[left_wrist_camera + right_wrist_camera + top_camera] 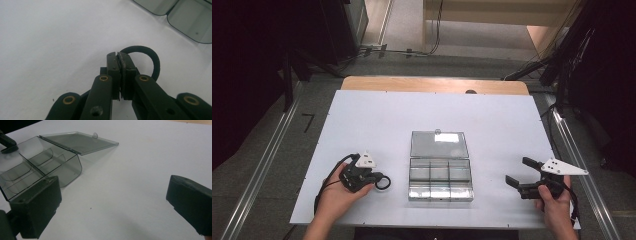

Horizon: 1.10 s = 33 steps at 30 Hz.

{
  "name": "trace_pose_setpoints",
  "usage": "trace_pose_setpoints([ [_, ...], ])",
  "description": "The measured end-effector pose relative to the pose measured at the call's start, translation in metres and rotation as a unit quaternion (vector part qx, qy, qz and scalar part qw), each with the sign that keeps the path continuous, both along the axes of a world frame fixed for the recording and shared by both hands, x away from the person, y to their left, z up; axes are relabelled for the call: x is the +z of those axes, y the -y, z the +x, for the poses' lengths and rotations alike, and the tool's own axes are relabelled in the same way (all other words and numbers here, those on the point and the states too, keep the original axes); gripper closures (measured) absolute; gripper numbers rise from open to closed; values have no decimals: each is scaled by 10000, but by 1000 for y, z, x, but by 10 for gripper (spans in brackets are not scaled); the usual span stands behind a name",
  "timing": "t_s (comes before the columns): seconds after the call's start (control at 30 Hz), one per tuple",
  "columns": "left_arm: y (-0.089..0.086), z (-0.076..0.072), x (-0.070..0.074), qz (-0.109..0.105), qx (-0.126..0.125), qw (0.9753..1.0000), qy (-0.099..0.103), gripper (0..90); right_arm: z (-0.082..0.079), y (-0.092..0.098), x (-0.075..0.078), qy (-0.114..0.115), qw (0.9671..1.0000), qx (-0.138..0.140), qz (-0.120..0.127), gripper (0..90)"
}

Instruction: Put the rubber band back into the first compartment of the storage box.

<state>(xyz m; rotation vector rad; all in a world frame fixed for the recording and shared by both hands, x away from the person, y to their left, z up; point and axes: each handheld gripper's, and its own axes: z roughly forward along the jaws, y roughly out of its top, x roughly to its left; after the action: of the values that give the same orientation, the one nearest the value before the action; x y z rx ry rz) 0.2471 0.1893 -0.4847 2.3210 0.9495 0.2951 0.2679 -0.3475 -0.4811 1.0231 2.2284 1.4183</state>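
From the high view, the left gripper [373, 178] is pinching a black ring [383, 182] just beside the open clear box [440, 176], which is lying between both tools; the right gripper [521, 174] is waiting on the box's other side. In the left gripper view, the jaws are clamping the ring [147, 58], the box [180, 18] lying ahead. In the right gripper view, the jaws are standing wide apart, holding nothing, the box [45, 162] ahead-left. Judging by this, the ring is picked up; dropping it into a compartment is remaining.
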Motion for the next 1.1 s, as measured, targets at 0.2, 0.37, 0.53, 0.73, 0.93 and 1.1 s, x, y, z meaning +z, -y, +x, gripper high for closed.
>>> trace_pose_setpoints([
  [0.2,-1,-1,4,-96,60,9999,89,879,0,0,0,3,10000,-4,-7,0],
  [0.37,-2,-1,8,-164,97,9997,153,879,0,-1,0,-8,10000,-8,-4,0],
  [0.53,-3,-1,14,-341,188,9989,256,879,0,-1,0,-3,10000,-9,-1,0],
  [0.73,-3,-2,20,-453,220,9981,365,879,0,-1,0,-2,10000,-7,-2,0],
  [0.93,-3,-1,24,-542,249,9974,416,879,0,-1,-1,-12,10000,-3,-11,0],
  [1.1,-2,-1,27,-619,287,9966,463,879,1,-1,-1,-6,10000,3,-15,0],
])
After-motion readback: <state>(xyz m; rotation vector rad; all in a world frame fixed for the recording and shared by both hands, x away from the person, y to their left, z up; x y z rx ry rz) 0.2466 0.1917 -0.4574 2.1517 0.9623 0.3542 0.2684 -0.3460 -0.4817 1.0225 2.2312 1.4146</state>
